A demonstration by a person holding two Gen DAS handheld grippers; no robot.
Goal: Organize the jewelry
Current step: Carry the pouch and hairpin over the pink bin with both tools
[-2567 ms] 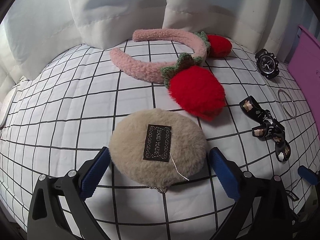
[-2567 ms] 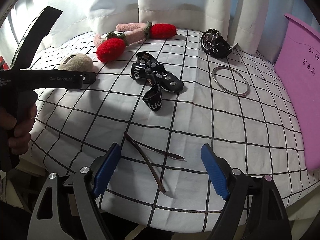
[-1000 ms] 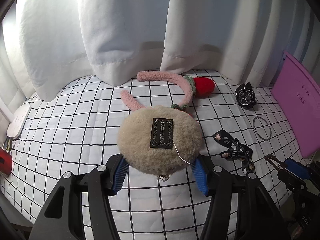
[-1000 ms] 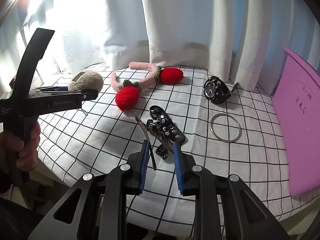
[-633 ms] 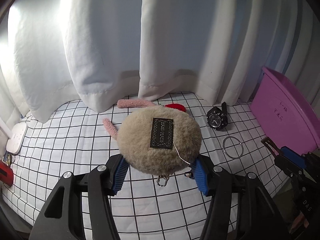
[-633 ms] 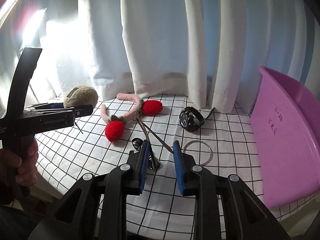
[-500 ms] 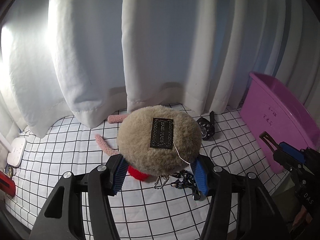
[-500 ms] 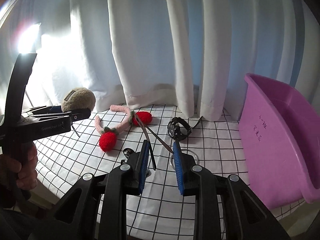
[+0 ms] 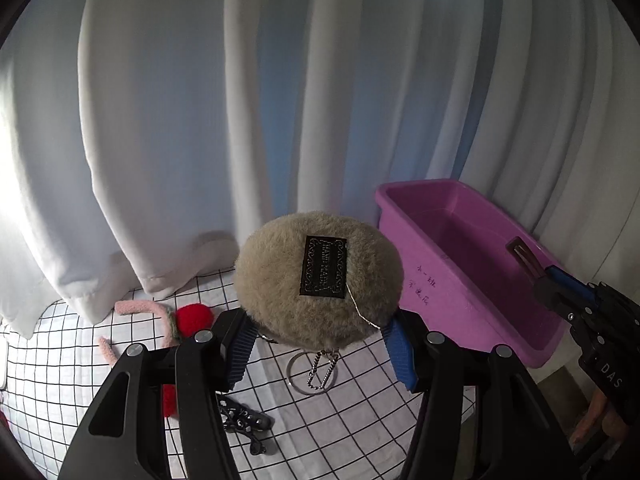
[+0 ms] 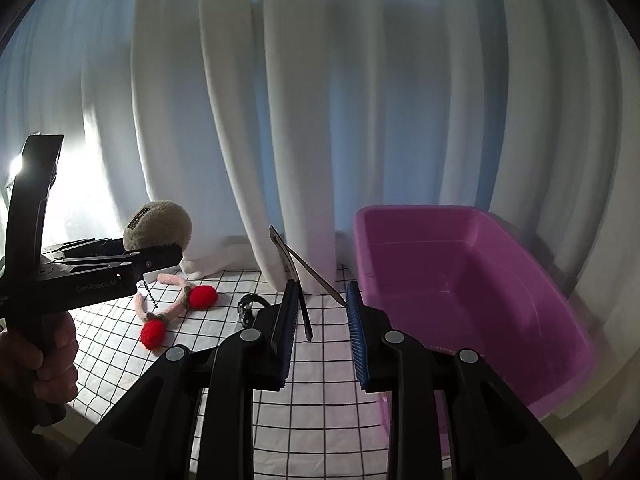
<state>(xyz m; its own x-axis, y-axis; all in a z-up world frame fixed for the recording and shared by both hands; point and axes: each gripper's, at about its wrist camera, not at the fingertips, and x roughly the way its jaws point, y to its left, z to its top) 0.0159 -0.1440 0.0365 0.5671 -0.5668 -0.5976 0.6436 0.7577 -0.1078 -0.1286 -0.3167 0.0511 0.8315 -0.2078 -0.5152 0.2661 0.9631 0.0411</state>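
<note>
Above the checked table (image 9: 352, 412), the left gripper (image 9: 320, 346) clasps a round beige plush pouch (image 9: 316, 280) with a black label and dangling chain. To its right, the right gripper (image 10: 322, 338) pinches a thin brown hair clip (image 10: 294, 276) near the purple bin (image 10: 460, 280).

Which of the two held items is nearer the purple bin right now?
The thin brown hair clip in the right gripper, beside the purple bin; the beige pom-pom is farther left.

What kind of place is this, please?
Probably a home room, set up by a window: white curtains, a table under a checked cloth, and a purple bin for sorting accessories.
</note>
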